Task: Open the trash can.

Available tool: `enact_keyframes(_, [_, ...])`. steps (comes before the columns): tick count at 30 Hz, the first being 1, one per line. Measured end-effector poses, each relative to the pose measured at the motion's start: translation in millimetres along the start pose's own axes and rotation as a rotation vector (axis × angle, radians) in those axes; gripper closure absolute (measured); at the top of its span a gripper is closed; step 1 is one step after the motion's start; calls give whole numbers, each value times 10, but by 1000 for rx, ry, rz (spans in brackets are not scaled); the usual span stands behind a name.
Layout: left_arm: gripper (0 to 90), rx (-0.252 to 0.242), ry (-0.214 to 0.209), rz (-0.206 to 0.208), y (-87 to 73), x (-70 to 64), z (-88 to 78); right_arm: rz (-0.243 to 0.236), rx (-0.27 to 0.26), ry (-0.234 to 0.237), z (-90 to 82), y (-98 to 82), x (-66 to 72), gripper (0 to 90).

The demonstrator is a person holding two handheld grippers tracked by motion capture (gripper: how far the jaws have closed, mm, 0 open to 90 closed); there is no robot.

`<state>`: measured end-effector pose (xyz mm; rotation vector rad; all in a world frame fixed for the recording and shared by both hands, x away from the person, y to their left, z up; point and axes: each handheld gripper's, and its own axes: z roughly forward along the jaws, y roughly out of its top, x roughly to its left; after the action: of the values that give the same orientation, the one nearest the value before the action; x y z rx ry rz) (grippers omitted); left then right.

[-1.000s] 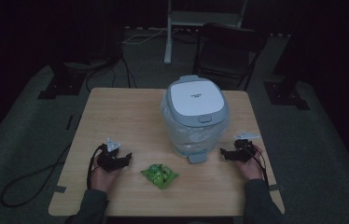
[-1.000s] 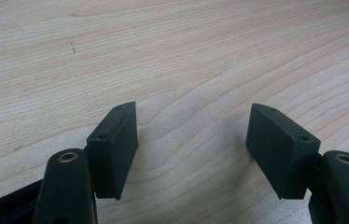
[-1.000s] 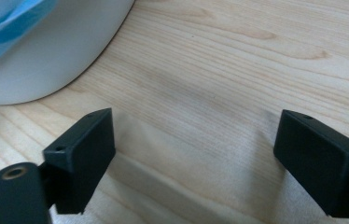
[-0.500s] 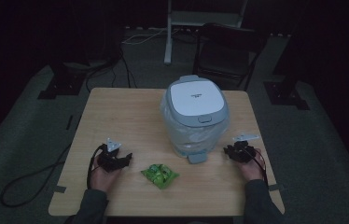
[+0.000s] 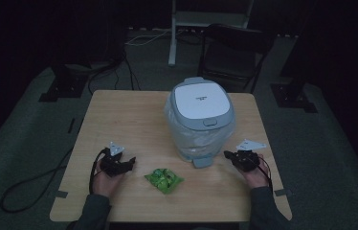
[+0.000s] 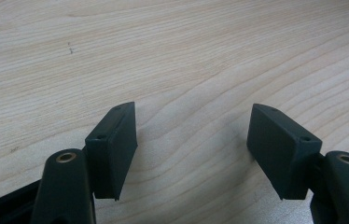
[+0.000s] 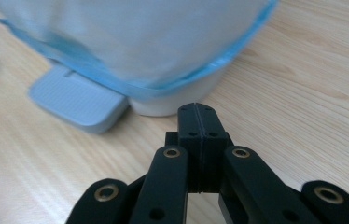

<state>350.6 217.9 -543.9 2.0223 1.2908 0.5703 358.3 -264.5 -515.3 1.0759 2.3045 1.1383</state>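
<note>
1. From above, a lidded bin [image 5: 201, 120] lined with a plastic bag stands mid-table [image 5: 129, 120], its grey foot pedal [image 5: 202, 162] facing the person.
2. The right gripper [image 5: 229, 155] sits just beside that pedal; its own view shows the jaws pressed together on nothing, having just closed, tips near the bin's white base [image 7: 172, 105] and blue bag edge.
3. The left gripper [image 5: 130, 163] rests well apart from the bin; its own view shows jaws spread over bare wood.
4. Between the hands lies a green packet [image 5: 163, 180], possibly a snack bag, too dim to read.
</note>
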Motion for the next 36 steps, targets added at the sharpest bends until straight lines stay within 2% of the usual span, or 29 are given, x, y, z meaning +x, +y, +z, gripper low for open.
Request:
enact_keyframes(3, [337, -1, 0, 0, 0, 0, 1, -27, -6, 29, 4, 16, 70, 898])
enact_keyframes(8, [337, 1, 0, 2, 3, 1, 2, -37, -18, 56, 10, 34, 124, 897])
enact_keyframes(12, [337, 0, 0, 2, 4, 0, 4, -42, -36, 100, 43, 73, 190, 898])
enact_keyframes(17, [337, 1, 1, 2, 5, 0, 5, -60, -34, 113, 93, 99, 249, 898])
enact_keyframes(25, [337, 1, 0, 2, 7, 0, 6, -50, -49, 155, 146, 131, 293, 897])
enact_keyframes(36, [338, 3, 4, -2, 11, -4, 8, -72, -31, 190, 255, 176, 396, 897])
